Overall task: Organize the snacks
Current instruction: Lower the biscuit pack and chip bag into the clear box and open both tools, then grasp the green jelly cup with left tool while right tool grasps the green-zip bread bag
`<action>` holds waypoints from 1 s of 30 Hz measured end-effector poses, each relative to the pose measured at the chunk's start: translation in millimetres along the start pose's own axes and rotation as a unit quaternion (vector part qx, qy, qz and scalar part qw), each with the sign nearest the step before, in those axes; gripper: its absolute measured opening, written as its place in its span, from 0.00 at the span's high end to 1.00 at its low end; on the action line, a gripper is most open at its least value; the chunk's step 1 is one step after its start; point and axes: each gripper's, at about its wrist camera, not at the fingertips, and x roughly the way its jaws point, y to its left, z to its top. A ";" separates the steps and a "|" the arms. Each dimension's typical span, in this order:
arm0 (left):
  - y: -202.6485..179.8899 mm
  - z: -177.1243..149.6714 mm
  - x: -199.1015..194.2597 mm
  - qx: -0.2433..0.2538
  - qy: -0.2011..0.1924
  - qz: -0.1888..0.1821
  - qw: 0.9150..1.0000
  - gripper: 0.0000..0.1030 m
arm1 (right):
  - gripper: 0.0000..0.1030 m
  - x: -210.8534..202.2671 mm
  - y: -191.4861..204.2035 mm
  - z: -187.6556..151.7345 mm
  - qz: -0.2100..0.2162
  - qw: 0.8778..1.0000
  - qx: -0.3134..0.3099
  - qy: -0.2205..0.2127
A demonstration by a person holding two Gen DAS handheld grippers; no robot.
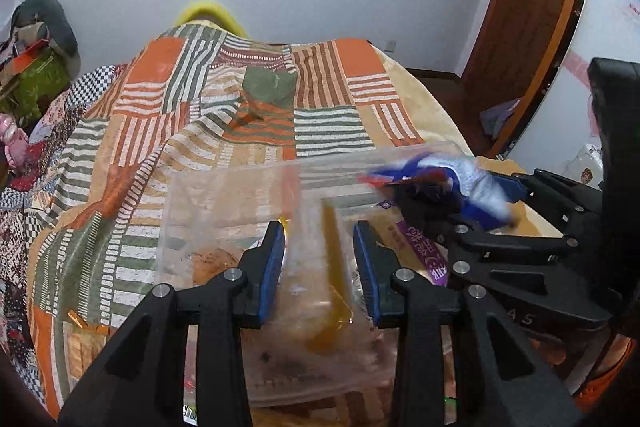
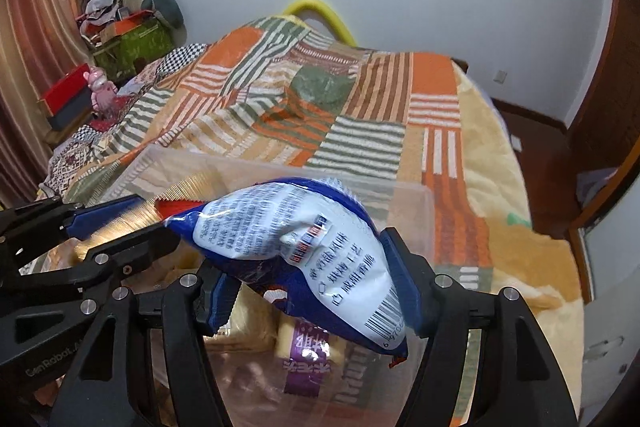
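The right tongs [image 2: 308,267] grip a blue-and-white snack bag [image 2: 304,247] just above the clear plastic bin [image 2: 416,223] on the bed [image 2: 360,115]. The left tongs [image 1: 319,263] stand parted around the bin's near wall, holding a blurred clear packet [image 1: 316,299].

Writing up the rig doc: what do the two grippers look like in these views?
Both match. The left gripper and right gripper have black plastic linkage arms with triangular cut-outs and round silver pivot screws. Their fingers carry blue pads. Pale lettering shows on the black bodies, partly cut off, so I cannot read it fully. No cables, sleeves or hands are visible.
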 end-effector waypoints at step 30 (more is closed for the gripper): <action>37.7 -78.3 -118.5 -0.006 -0.008 0.021 1.000 0.42 | 0.19 -77.4 30.1 -62.9 0.049 0.999 -0.016 -0.011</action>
